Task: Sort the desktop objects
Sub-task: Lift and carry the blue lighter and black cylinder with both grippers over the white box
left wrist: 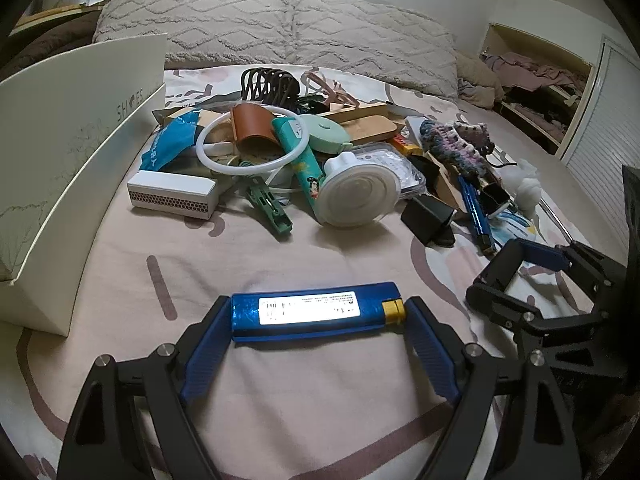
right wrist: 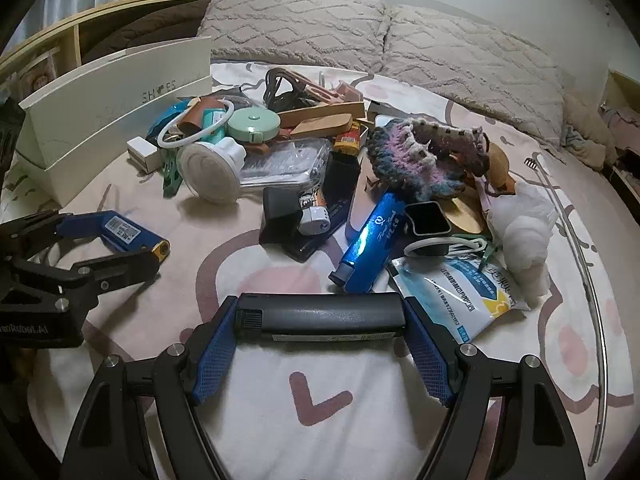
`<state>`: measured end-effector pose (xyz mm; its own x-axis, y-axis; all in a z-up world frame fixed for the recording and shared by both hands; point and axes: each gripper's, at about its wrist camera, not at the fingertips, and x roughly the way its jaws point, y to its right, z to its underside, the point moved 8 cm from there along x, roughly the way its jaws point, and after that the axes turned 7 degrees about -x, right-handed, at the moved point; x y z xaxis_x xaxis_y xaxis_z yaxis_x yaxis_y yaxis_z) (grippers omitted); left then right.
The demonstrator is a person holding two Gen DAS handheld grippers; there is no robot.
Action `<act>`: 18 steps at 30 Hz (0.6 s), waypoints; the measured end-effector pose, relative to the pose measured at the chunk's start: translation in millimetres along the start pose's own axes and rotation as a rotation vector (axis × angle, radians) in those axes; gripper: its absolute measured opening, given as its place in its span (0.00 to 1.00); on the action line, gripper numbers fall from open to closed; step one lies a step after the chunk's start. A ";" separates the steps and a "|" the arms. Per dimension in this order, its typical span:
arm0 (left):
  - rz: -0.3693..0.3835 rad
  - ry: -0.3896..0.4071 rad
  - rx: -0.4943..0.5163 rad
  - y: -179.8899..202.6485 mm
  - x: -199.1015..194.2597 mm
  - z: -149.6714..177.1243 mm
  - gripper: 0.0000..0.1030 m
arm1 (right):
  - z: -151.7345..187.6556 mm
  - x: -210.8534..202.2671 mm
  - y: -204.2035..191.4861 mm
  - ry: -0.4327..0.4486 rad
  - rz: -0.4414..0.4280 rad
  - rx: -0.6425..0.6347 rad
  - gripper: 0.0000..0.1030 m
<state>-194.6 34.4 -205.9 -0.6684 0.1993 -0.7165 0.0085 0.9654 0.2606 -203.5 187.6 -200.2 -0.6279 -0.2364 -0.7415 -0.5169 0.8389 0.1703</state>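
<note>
I am over a pink patterned bedsheet with a pile of small items. My left gripper [left wrist: 318,310] is shut lengthwise on a blue rectangular lighter-like case [left wrist: 312,300] with a white label and a gold end, its pads pressing on both ends. The right wrist view shows that same left gripper [right wrist: 120,240] and blue case [right wrist: 124,234] at the left. My right gripper [right wrist: 320,316] is shut end to end on a long black bar-shaped case [right wrist: 320,314]. The right gripper [left wrist: 496,272] also appears at the right of the left wrist view.
An open white shoe box [left wrist: 60,140] stands at the left. The pile behind holds a white round cap [left wrist: 356,194], a white ring [left wrist: 252,140], a knitted piece [right wrist: 420,156], a shiny blue tube [right wrist: 372,236] and a wipes packet [right wrist: 460,292]. Pillows [left wrist: 280,28] line the back.
</note>
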 end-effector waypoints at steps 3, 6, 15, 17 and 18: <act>-0.001 0.002 0.013 1.1 -1.6 1.2 0.83 | -2.4 -5.4 -1.0 0.017 -0.005 0.018 0.77; -0.001 0.004 0.024 2.2 -4.2 1.8 0.83 | -6.3 -11.8 -3.9 0.037 -0.027 0.049 0.77; 0.019 0.004 0.047 4.9 -18.2 4.5 0.83 | -7.3 -21.5 -11.9 0.047 -0.024 0.093 0.77; 0.027 0.006 0.046 4.1 -23.5 2.6 0.83 | -6.0 -24.9 -12.7 0.049 -0.022 0.106 0.77; 0.030 0.011 0.047 3.7 -26.6 1.0 0.83 | -5.4 -27.3 -13.2 0.051 -0.023 0.111 0.77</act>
<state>-176.0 32.8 -186.4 -0.6753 0.2271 -0.7017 0.0639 0.9658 0.2512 -182.7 180.4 -178.7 -0.6469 -0.2780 -0.7101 -0.4657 0.8814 0.0792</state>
